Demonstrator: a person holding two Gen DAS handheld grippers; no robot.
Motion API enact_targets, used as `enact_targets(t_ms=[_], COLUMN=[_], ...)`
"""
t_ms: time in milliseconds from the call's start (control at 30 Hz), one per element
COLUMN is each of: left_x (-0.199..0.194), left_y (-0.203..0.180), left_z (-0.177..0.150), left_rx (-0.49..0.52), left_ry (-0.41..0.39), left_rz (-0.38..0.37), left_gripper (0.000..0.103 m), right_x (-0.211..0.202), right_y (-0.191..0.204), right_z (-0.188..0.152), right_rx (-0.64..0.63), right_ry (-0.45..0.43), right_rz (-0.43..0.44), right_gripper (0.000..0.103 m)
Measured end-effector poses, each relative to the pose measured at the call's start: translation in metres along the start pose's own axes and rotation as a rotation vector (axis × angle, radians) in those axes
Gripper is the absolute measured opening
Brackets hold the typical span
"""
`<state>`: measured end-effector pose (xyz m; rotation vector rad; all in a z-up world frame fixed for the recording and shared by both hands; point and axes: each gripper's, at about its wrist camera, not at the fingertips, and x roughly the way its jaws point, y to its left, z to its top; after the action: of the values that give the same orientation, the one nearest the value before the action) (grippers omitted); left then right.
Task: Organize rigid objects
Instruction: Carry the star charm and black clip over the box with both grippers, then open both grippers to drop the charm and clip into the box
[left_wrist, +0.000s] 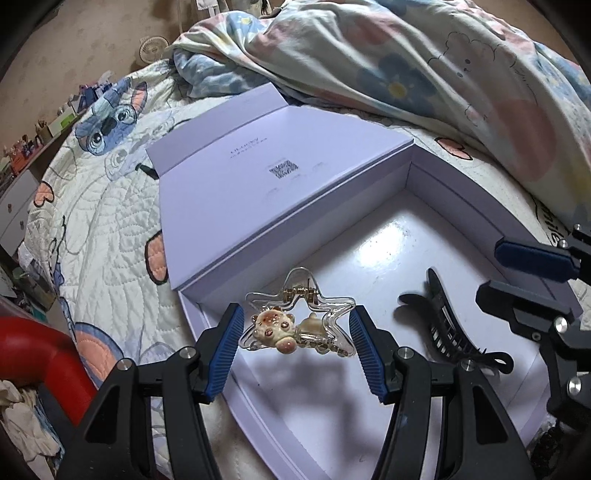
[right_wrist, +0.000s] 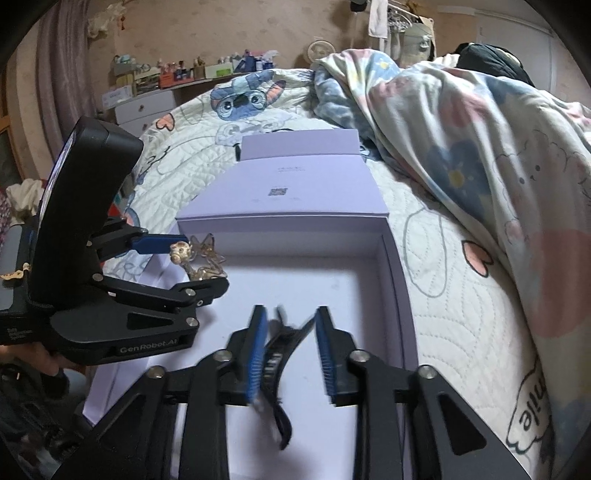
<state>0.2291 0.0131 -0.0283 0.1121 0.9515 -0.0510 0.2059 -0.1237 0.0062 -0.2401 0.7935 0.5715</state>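
Observation:
A clear star-shaped hair claw with a cream animal charm (left_wrist: 295, 325) sits between my left gripper's (left_wrist: 295, 339) blue pads, above the open lavender box (left_wrist: 480, 206). The pads touch its star tips, so the gripper is shut on it. It also shows in the right wrist view (right_wrist: 199, 258). A black hair claw (left_wrist: 448, 325) lies on the box's white floor. In the right wrist view the black claw (right_wrist: 275, 354) looks blurred between the spread pads of my right gripper (right_wrist: 291, 354), which is open.
The box's lid (left_wrist: 258, 166) lies folded open behind it on a quilted cartoon bedspread (left_wrist: 96, 221). A rumpled floral duvet (left_wrist: 424, 74) is heaped at the back right. Shelves with small items (right_wrist: 177, 74) line the far wall.

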Motion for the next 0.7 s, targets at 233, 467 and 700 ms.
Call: enact_targets(t_ms=[233, 467, 700], left_x=[-0.006, -0.022, -0.043], left_y=[0.005, 0.005, 0.003], left_z=[-0.002, -0.001, 0.0], left_rx=[-0.027, -0.024, -0.021], left_ry=[0.021, 0.003, -0.032], left_rz=[-0.003, 0.006, 0.02], left_gripper=[0.059, 0.06, 0.083], right_x=[-0.01, -0.026, -0.045], right_y=[-0.001, 0.001, 0.006], right_z=[-0.002, -0.002, -0.001], right_rx=[0.013, 0.016, 0.012], right_ry=[0.004, -0.016, -0.04], right_rz=[-0.011, -0.031, -0.049], right_gripper=[0.034, 0.034, 0.034])
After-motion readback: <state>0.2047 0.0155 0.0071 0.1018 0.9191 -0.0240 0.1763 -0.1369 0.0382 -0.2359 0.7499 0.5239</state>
